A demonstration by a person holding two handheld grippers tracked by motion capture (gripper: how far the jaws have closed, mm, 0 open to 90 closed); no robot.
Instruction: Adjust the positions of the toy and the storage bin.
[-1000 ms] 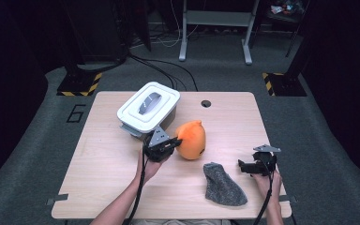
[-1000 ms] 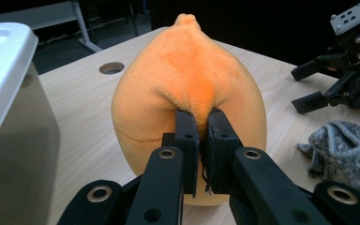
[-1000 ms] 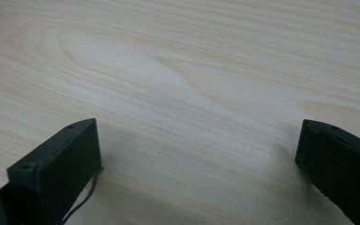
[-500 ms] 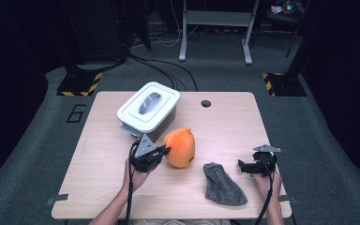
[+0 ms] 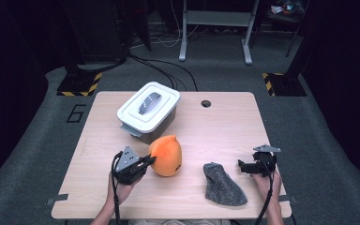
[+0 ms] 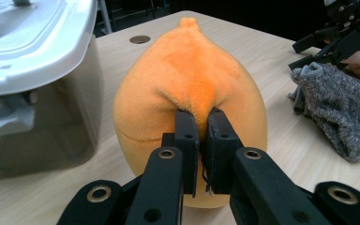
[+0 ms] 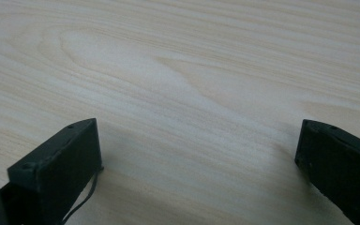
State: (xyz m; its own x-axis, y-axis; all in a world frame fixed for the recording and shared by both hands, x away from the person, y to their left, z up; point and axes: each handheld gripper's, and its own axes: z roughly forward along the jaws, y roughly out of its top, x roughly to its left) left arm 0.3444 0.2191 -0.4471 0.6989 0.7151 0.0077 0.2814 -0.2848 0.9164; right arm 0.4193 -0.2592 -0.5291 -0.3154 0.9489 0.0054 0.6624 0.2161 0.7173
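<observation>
Orange plush covers the soft toy [image 5: 167, 155], a rounded, teardrop-shaped body with a small nub at its top and a faint seam across its lower side. It is stood on the wooden table [image 5: 215, 126], just in front of the white lidded bin [image 5: 148, 110] and left of the grey knitted sock [image 5: 222, 184]. Its long axis is held near upright, the nub tipped slightly toward the bin. A fold of its fabric is pinched by the left gripper [image 6: 199, 140], whose jaws are clamped together on it. The right gripper [image 5: 252, 166] is held near the sock's right, its jaws spread wide over bare wood.
</observation>
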